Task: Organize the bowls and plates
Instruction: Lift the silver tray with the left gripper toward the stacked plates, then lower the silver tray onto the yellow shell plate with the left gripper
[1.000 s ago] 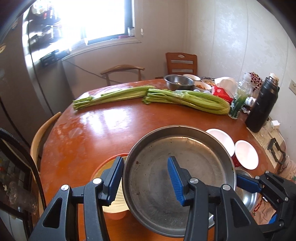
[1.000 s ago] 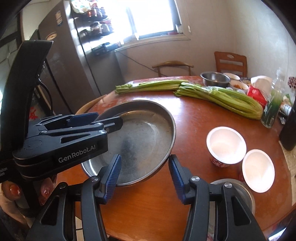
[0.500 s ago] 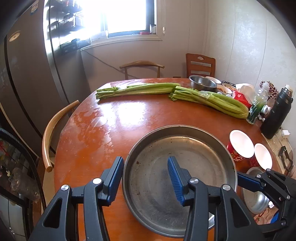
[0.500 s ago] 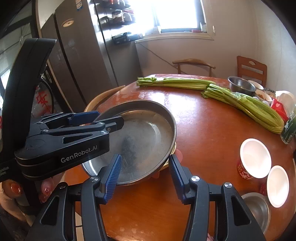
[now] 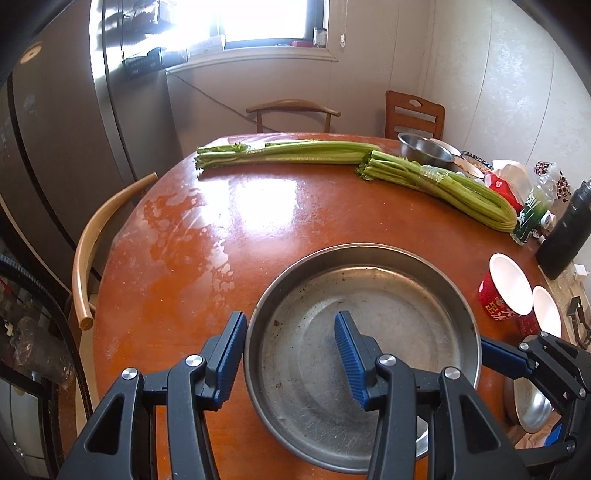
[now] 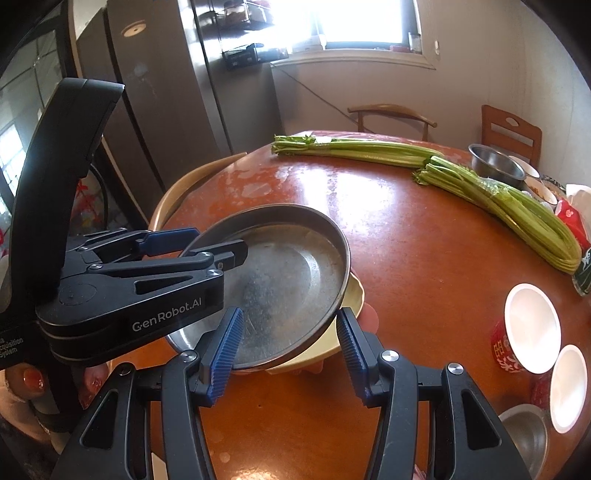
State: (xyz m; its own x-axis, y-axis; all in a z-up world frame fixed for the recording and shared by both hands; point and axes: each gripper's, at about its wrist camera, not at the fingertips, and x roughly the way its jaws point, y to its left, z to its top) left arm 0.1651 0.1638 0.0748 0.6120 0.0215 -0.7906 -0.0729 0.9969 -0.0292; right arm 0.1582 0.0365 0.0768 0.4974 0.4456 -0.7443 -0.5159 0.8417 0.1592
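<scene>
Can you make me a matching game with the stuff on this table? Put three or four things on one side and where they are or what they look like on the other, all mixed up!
Things:
1. metal pan
2. celery
3. red bowl
4. black flask

Clues:
A. white inside
B. long and green, far side of the table
C. held by the left gripper
D. standing upright at the table's right edge

Pairs: 1-C, 2-B, 3-A, 4-D

I see a blown-out window [image 5: 273,20] backlighting both views, glare streaking the desk [image 5: 258,206], fisheye edges warped and dark.
</scene>
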